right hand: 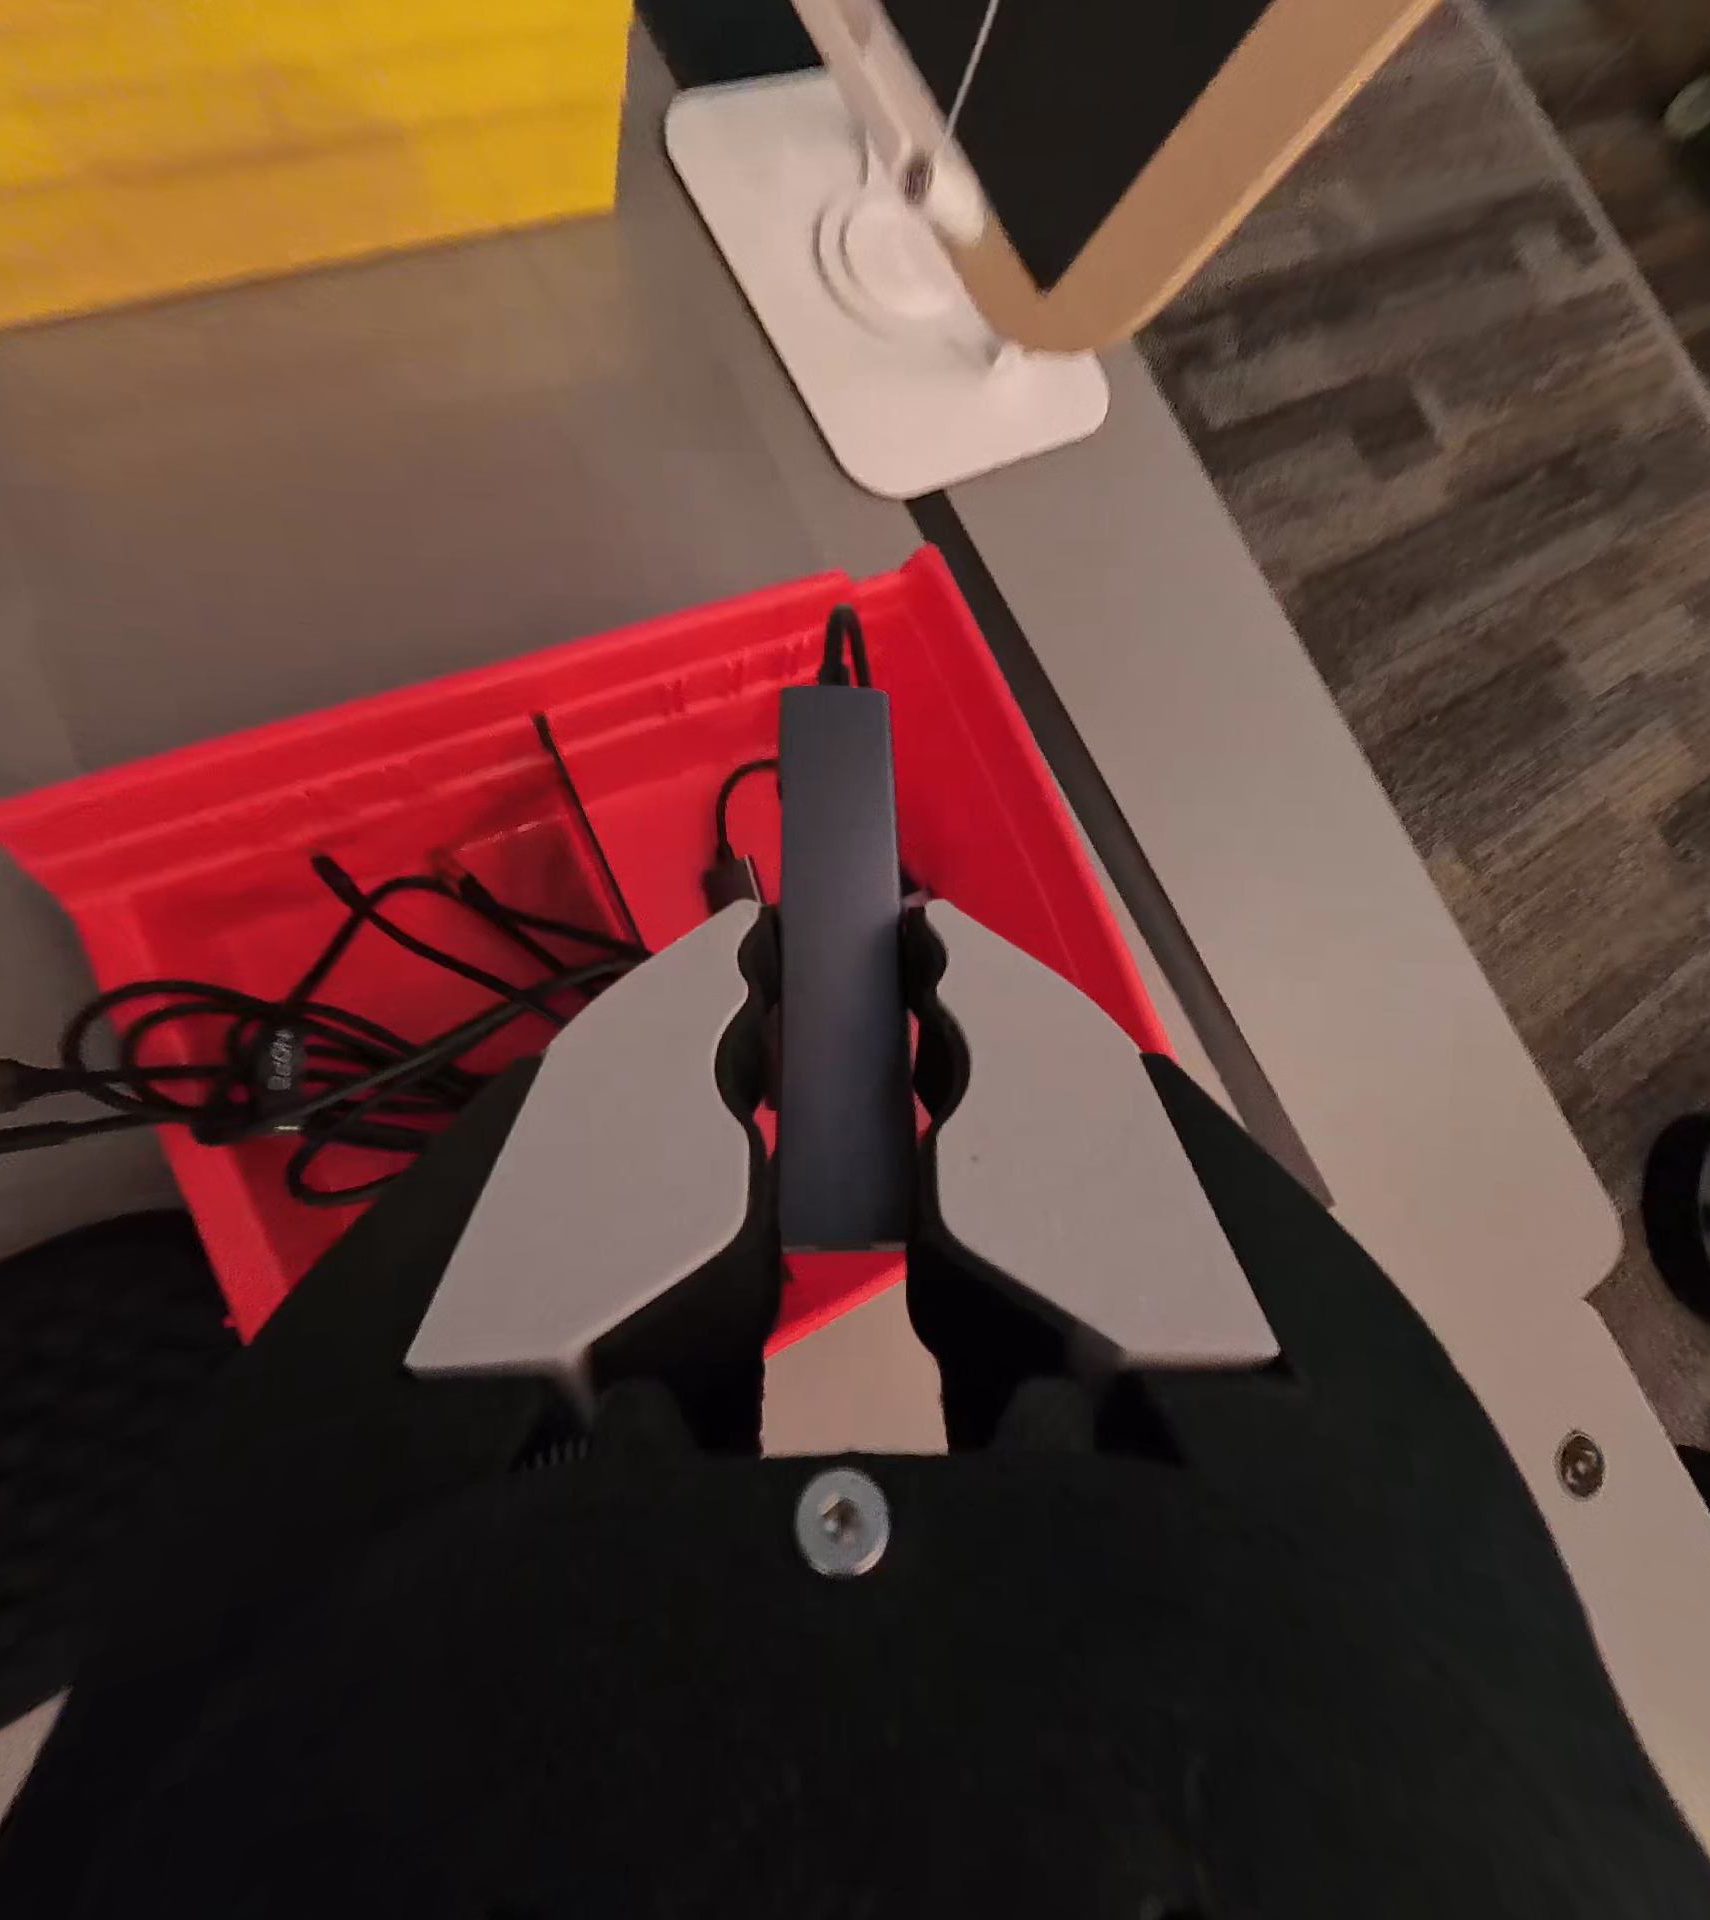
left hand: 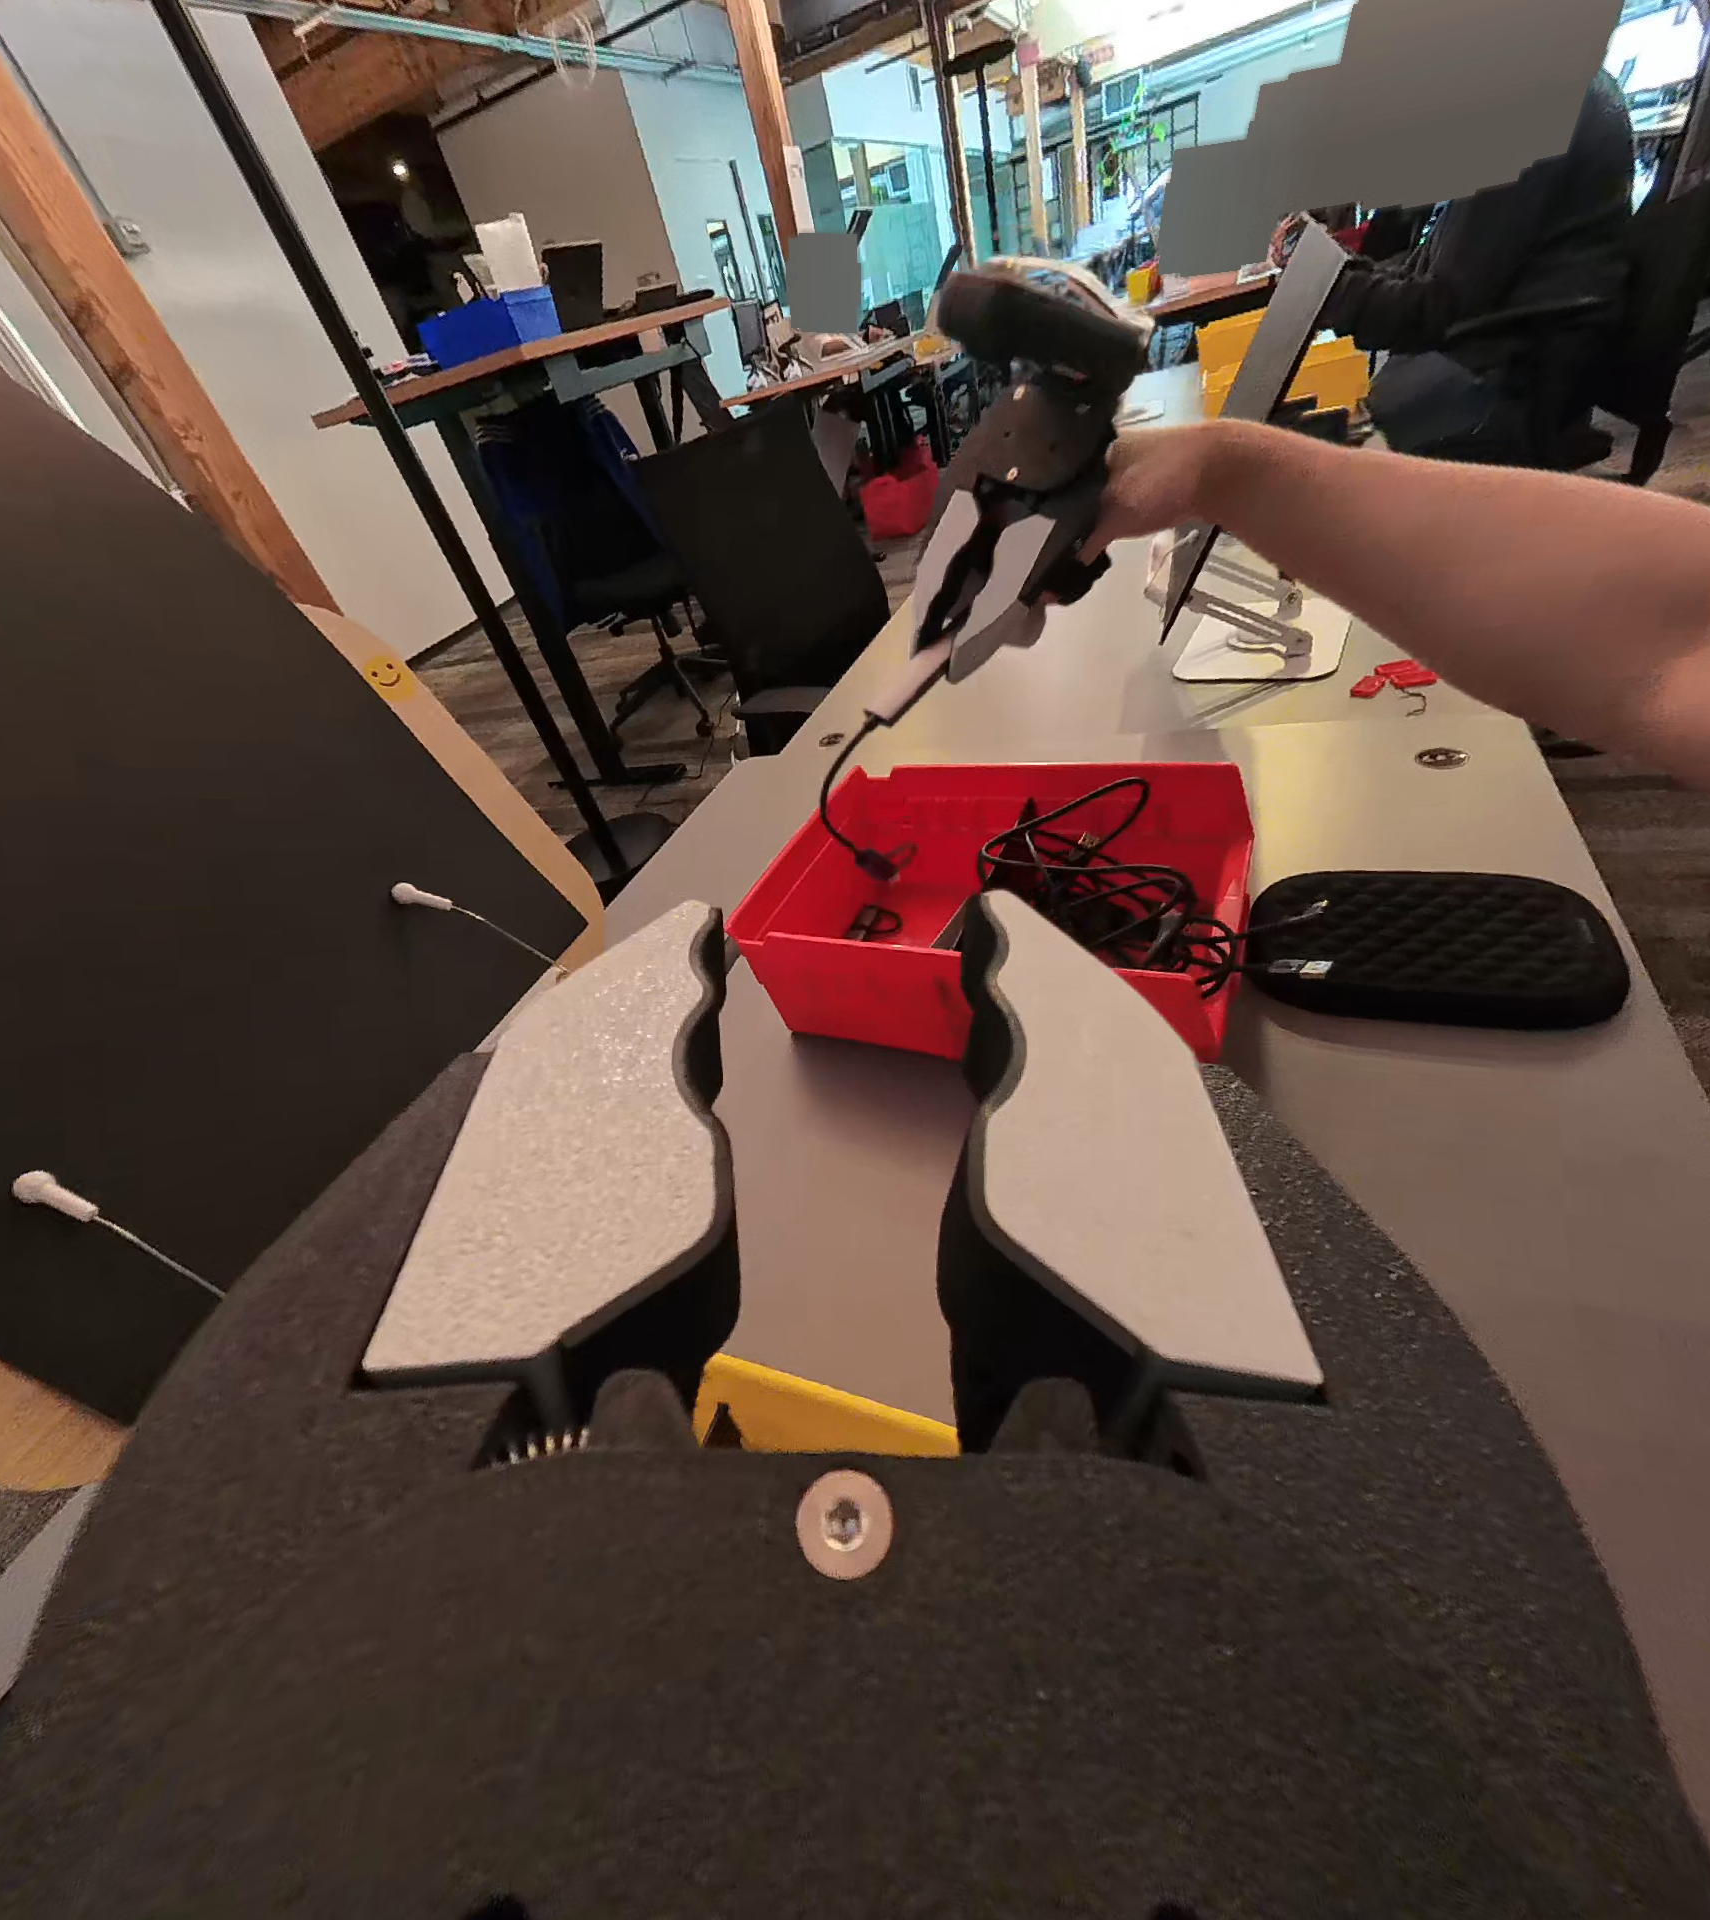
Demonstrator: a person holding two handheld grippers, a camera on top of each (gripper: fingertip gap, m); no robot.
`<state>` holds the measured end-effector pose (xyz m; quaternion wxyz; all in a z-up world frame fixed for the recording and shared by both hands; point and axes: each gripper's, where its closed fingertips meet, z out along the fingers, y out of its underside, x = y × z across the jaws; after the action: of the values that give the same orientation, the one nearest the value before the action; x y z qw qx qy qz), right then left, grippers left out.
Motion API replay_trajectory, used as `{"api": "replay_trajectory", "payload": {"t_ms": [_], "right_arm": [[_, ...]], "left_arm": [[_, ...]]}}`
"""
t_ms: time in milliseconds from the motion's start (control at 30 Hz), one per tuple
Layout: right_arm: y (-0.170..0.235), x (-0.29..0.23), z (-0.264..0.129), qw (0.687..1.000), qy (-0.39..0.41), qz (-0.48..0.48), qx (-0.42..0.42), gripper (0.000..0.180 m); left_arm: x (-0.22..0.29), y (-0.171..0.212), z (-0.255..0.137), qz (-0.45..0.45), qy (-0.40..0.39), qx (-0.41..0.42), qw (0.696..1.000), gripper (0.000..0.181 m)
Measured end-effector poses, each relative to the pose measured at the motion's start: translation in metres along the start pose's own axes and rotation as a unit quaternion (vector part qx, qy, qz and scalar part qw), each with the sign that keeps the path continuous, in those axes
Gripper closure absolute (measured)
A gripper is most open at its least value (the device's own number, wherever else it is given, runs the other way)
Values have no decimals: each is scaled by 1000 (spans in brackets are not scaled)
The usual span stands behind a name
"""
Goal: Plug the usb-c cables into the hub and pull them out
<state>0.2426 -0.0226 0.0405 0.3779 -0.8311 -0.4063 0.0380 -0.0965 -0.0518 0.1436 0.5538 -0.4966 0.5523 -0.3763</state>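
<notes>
Hub (right hand: 835,966) sits lengthwise between my right jaws, which are clamped on its two long sides, and I hold it in the air above the red tray (right hand: 394,769). It is a slim dark bar, and its short black lead (left hand: 835,790) leaves the far end and droops into the right-hand compartment of the tray, where the plug lies on the red floor. My right gripper (right hand: 838,914) is tilted downward over that tray; seen from my left side, the same gripper (left hand: 944,649) hangs high over the desk (left hand: 1402,1143), gripped by my bare right hand (left hand: 1142,483). My left gripper (left hand: 846,935) hovers low over the desk just short of the tray's near wall, its jaws apart with nothing between them. A tangle of black cables (right hand: 311,1049) fills the tray's other compartment and spills over its rim, with one metal plug resting on a black quilted pad (left hand: 1433,951) just beside the tray. A white monitor stand (right hand: 882,301) rests on the desk beyond the tray, and a yellow bin (right hand: 248,135) lies farther off.
</notes>
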Motion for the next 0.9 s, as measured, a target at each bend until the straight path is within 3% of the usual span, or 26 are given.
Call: {"api": "replay_trajectory", "payload": {"t_ms": [167, 267, 433, 600, 733, 900], "right_arm": [[13, 9, 41, 998, -26, 4, -49, 155], [18, -7, 64, 994, -88, 19, -64, 155], [68, -28, 104, 968, -154, 25, -198, 154], [110, -12, 119, 948, -110, 26, -299, 153], [110, -8, 117, 952, -104, 25, -285, 153], [65, -3, 109, 982, -99, 70, -142, 150]], "left_arm": [[-2, 7, 3, -6, 0, -15, 1000, 140], [-3, 9, 3, -6, -5, -21, 1000, 140], [-5, 11, 5, -8, -7, -25, 1000, 142], [-19, 3, 4, 6, -61, 0, 998, 149], [-20, 5, 3, 10, -65, -8, 998, 149], [-20, 4, 3, 8, -66, -7, 998, 149]]}}
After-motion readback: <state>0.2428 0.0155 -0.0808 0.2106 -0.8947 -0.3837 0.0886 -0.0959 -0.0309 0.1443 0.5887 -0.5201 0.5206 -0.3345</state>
